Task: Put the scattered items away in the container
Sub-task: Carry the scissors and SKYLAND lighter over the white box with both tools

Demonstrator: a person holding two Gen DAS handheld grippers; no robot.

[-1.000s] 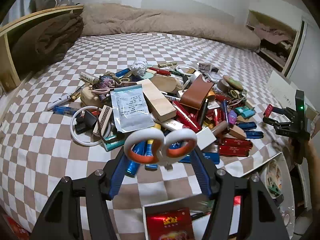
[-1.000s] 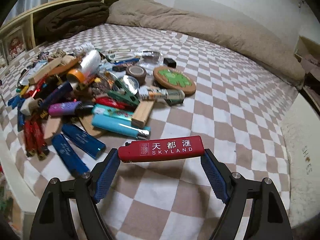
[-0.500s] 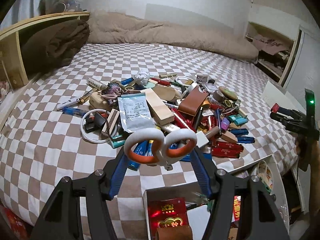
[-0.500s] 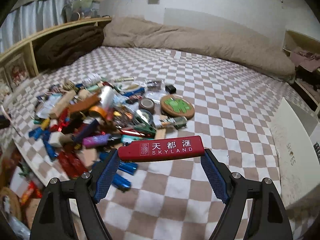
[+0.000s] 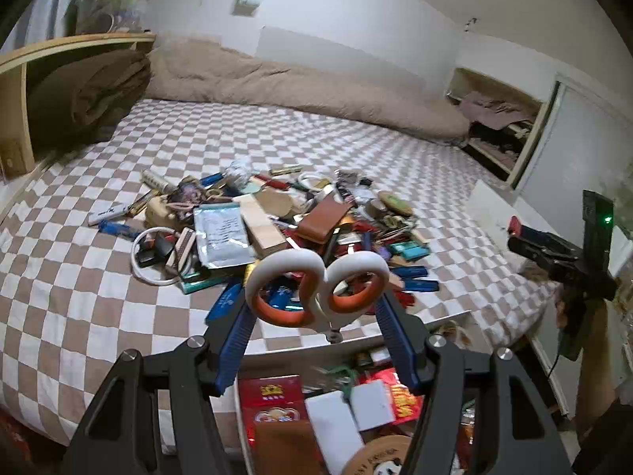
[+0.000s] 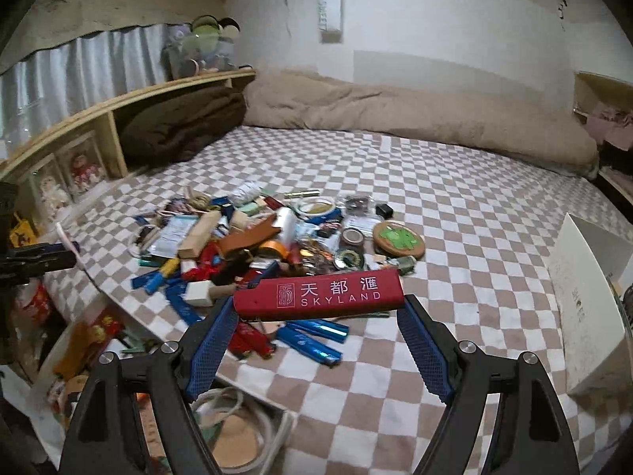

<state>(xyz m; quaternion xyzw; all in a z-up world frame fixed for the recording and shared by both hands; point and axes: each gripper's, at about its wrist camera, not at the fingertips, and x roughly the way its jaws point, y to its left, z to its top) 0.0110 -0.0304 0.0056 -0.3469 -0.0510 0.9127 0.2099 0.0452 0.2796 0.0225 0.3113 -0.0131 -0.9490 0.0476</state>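
I am holding a pair of scissors (image 5: 316,291) in the left gripper (image 5: 316,316), its blue pads pinching the white and orange handle loops from both sides, with the blades hanging down out of sight behind the loops. I am carrying them above the near edge of the checkered bed (image 5: 99,308), over the white container (image 5: 277,352) that is sitting below that edge and already holding red packets, white cards and a round wooden coaster. In the right gripper (image 6: 318,318) I am gripping a red lighter (image 6: 318,295) printed SKYLAND, lying crosswise and clamped end to end between the pads. It is hanging above the bed's near edge, with the pile of scattered items (image 6: 253,245) spread on the bed beyond it. From the left wrist camera I am seeing the right gripper out at the far right, apart from the pile.
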